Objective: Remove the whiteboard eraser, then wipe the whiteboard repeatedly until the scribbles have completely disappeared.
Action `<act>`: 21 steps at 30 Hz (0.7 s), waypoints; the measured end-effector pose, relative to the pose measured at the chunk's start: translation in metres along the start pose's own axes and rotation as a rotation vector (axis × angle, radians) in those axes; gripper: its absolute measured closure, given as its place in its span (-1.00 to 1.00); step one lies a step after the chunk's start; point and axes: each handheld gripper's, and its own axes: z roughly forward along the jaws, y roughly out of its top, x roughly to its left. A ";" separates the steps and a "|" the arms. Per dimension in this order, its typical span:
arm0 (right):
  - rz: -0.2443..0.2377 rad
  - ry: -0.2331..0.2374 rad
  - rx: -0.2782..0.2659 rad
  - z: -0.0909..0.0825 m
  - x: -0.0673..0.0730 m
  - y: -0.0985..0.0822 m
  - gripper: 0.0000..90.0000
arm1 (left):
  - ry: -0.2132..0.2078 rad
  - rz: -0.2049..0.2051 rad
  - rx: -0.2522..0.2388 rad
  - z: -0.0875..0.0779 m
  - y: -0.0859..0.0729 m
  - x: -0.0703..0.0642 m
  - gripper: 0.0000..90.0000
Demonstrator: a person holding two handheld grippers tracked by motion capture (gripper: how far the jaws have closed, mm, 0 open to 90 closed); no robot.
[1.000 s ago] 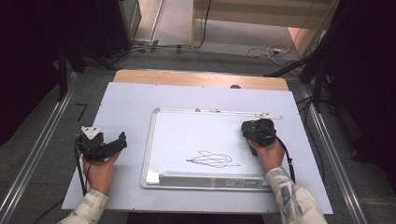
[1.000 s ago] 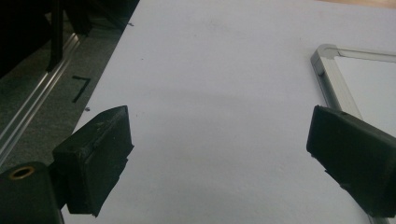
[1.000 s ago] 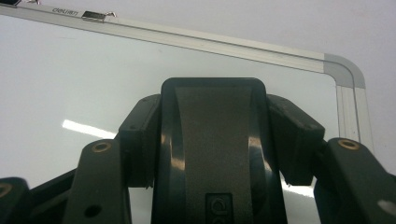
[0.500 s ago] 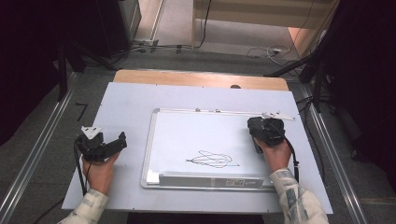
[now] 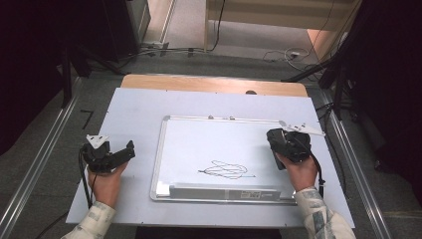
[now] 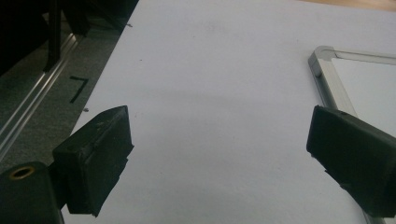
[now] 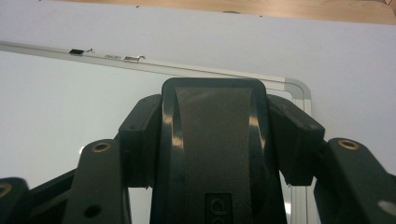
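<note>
A white whiteboard (image 5: 199,144) in a silver frame lies flat on the pale table sheet, with a black scribble (image 5: 226,170) near its front middle. My right gripper (image 5: 278,142) hovers over the board's right edge, shut on a black eraser block (image 7: 215,140) that fills the gap between its jaws; the board's far right corner (image 7: 299,88) lies just beyond. My left gripper (image 5: 127,152) rests on the table left of the board, open, with bare table between its pads (image 6: 100,154). The board's left corner (image 6: 322,60) shows past the other jaw.
The pale sheet (image 5: 134,109) covers a wooden tabletop (image 5: 199,83) whose far strip shows. Metal rails (image 5: 40,164) run along both sides, with dark stands and cables on the floor beyond. A silver tray strip (image 5: 224,190) lines the board's front edge.
My right gripper has shifted to the right with the eraser, from over the board's upper right area to its right edge. The left gripper and the scribble are unchanged.
</note>
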 end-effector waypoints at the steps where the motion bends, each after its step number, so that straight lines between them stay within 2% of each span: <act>1: -0.002 0.001 0.002 -0.001 0.000 0.000 -0.14 | -0.001 0.000 0.000 0.000 0.000 0.000 -0.84; 13: -0.008 0.014 0.006 -0.003 0.004 -0.002 -0.14 | -0.002 -0.002 -0.001 -0.001 0.000 0.000 -0.84; 21: -0.027 0.042 0.013 -0.004 0.014 -0.004 -0.14 | -0.002 0.000 -0.003 -0.001 0.000 -0.001 -0.84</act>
